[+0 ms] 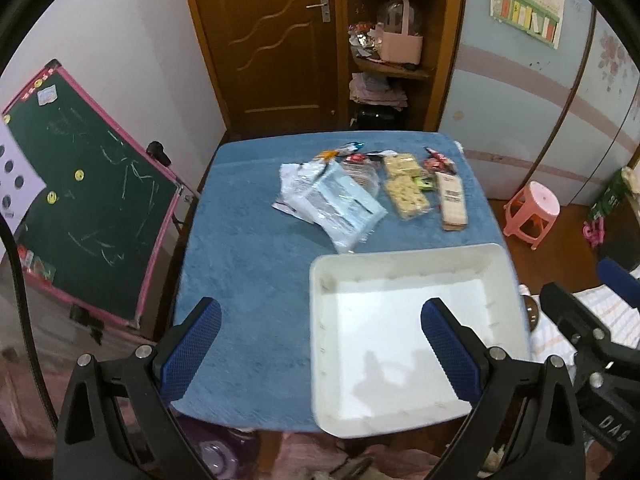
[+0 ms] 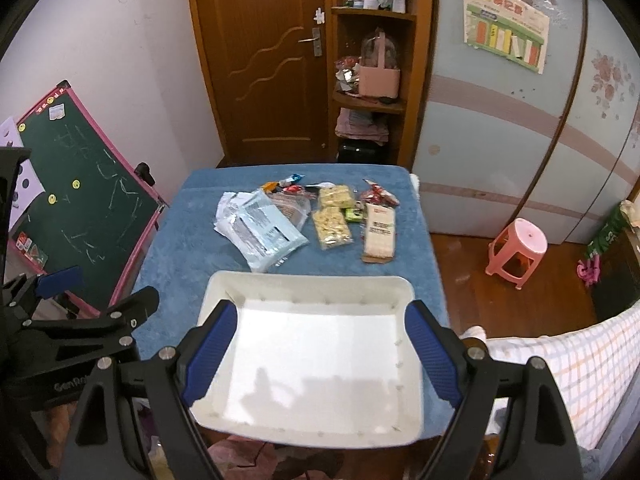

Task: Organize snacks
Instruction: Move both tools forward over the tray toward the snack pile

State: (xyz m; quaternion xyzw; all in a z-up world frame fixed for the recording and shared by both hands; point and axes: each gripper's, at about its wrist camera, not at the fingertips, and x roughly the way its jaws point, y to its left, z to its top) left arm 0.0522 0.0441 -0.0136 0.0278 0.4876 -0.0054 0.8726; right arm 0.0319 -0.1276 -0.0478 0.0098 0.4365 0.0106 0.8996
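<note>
room: bedroom with blue-covered table (image 2: 180, 240), wooden door behind.
left gripper (image 1: 320, 356): jaws wide, holding nothing.
right gripper (image 2: 320, 352): jaws wide, holding nothing, over white tray (image 2: 308, 280).
snacks (image 2: 332, 220): piled ahead, beyond tray.
risk: thin slippery packets may slide out of a pinch.
views: only the right shows checked cloth (image 2: 580, 360).

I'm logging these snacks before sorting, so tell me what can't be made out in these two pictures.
- Package labels: too small and blurred to read, both views.
- Small candies at the far edge: partly overlapped by the pale blue packet; count unclear.
- White tray: near corner covered by the left tongs in the left wrist view.
- Table front edge: hidden behind the right tongs.
</note>
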